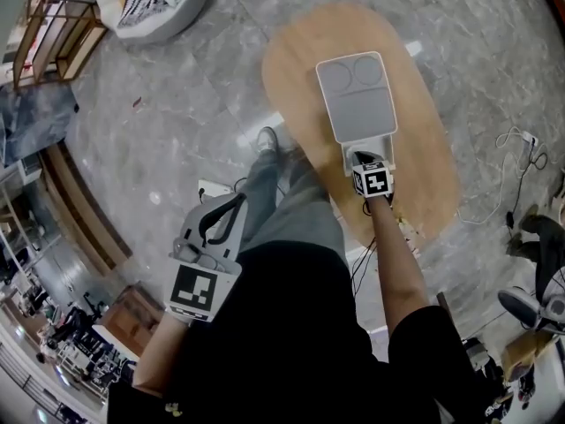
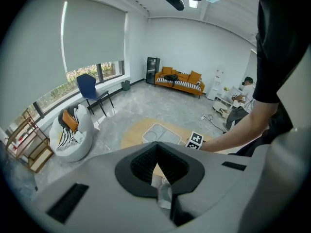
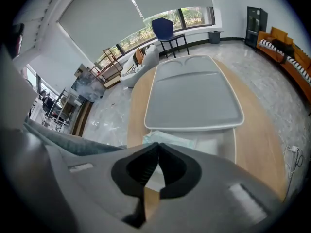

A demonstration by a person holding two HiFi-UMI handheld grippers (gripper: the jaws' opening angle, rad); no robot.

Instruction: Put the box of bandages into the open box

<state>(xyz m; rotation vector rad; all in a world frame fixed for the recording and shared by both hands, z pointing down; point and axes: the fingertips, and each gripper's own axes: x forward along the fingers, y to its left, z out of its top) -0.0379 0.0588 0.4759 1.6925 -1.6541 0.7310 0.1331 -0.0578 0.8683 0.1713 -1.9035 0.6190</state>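
While its lid (image 3: 194,98) lies open, the box (image 3: 221,139) holds bandages (image 3: 167,140).

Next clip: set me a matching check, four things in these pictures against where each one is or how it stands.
Things:
1. left gripper
2. right gripper
3. flat grey lid with a white rim
4. white beanbag chair with a striped cushion

Places and states:
A. lying on the oval wooden table
B. resting on the grey marbled floor, away from the table
C. jaws shut, at the open white box
D. jaws shut, off the table beside the person's trouser leg

Pairs: 1-D, 2-C, 3-A, 4-B
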